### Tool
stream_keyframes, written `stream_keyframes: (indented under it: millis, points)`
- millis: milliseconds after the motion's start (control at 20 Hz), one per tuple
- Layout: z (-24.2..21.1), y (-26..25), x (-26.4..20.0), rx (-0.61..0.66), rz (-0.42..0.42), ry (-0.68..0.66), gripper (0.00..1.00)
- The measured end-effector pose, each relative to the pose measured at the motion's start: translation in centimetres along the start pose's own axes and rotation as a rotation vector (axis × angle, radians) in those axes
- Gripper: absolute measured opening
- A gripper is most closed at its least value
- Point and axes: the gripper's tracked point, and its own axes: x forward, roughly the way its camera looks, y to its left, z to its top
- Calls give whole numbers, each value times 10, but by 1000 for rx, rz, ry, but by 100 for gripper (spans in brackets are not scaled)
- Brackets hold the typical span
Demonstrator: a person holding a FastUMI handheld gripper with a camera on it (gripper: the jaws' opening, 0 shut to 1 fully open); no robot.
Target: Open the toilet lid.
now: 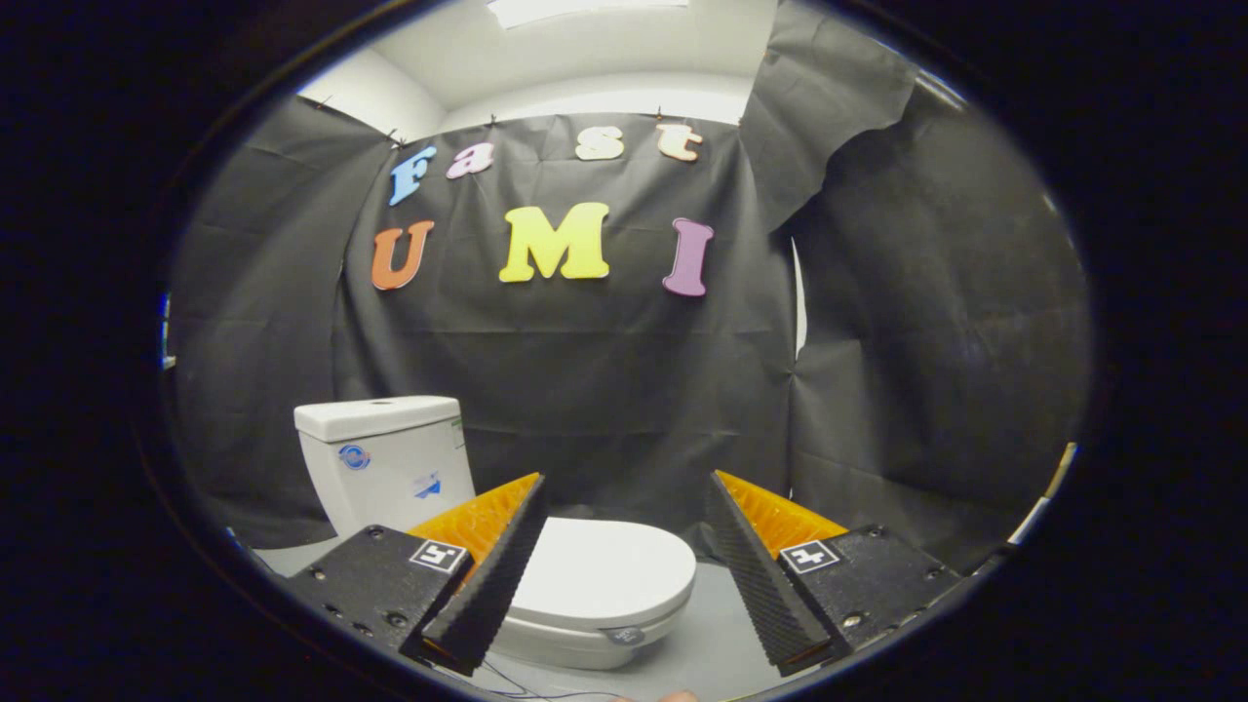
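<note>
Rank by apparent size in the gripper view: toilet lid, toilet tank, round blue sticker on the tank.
1. Toilet lid and toilet tank: similar, not ranked; a finger hides part of the lid, which also sits nearer.
2. Round blue sticker: smallest.
Jaws open.

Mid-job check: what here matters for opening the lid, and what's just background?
Job: toilet lid, shut flat; gripper, fingers open, lid beyond them, nothing held.
Background: toilet tank; grey floor; black cloth wall.

the toilet lid (600, 570) lies down ahead of the spread claw (624, 487), the tank (385, 458) behind it.
</note>
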Motion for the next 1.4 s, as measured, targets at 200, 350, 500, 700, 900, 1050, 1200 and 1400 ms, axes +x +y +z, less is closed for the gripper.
stream_keyframes:
  millis: [200, 350, 500, 700, 900, 1050, 1200, 1400]
  points:
    - [-17, -8, 14, 18, -6, 50, 100]
    - [-32, -19, 26, 41, -25, 101, 100]
    - [-62, -38, 40, 49, -72, 192, 100]
    - [-95, -51, 55, 129, -83, 307, 100]
    - [-129, -63, 71, 295, -92, 431, 100]
    - [-165, -56, 74, 452, -82, 567, 100]
    - [-207, -52, 72, 593, -62, 674, 100]
    - [-258, -36, 68, 679, -49, 795, 99]
